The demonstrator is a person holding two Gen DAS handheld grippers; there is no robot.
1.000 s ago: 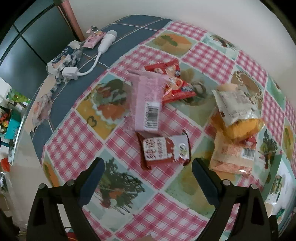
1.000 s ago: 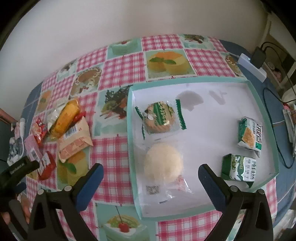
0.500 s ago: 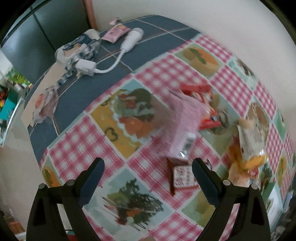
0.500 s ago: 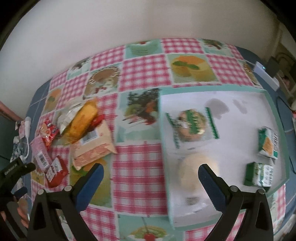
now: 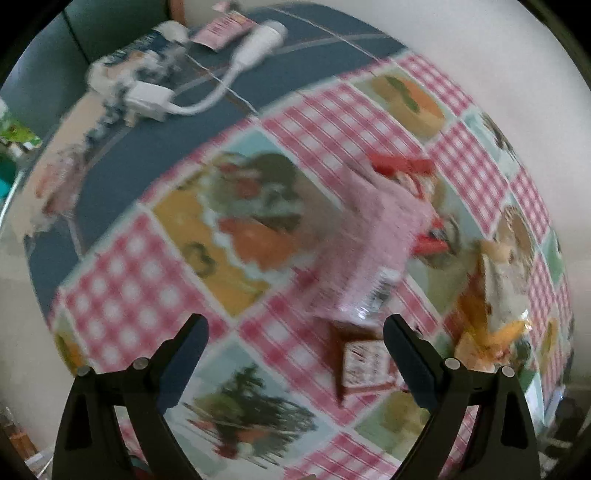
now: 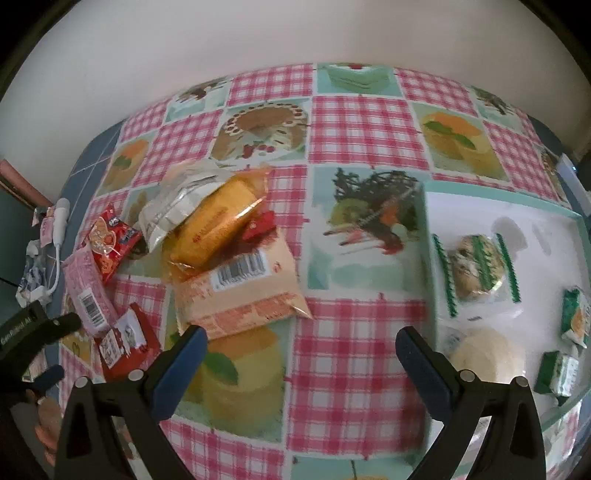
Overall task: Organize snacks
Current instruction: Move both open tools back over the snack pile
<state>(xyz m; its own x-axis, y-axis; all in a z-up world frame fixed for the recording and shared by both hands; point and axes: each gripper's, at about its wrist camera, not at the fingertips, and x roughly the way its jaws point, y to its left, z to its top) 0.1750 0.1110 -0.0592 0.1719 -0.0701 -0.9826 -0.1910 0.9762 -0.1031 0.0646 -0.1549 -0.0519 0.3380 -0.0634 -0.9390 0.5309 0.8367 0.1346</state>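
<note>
Loose snacks lie in a pile on the checked tablecloth: a pink packet [image 6: 88, 291] [image 5: 369, 254], a brown-red packet [image 6: 123, 338] [image 5: 365, 363], a red packet [image 6: 110, 240], an orange packet [image 6: 218, 221] and a peach packet [image 6: 240, 291]. A teal-rimmed white tray [image 6: 424, 229] at the right holds a green-trimmed cookie [image 6: 476, 266], a round white bun [image 6: 487, 354] and two green packets [image 6: 561, 373]. My left gripper [image 5: 295, 339] is open and empty above the table, left of the pile; it also shows in the right wrist view [image 6: 40, 328]. My right gripper [image 6: 299, 350] is open and empty, between pile and tray.
A white charger with cable [image 5: 155, 99], a pink tube [image 5: 221, 27] and crumpled wrappers [image 5: 122, 62] lie on the blue table part at the far left. A wall runs behind the table. The table edge is near my left gripper.
My right gripper has swung left from over the tray toward the snack pile. My left gripper has shifted left, so the pile now sits at its right; its view is blurred.
</note>
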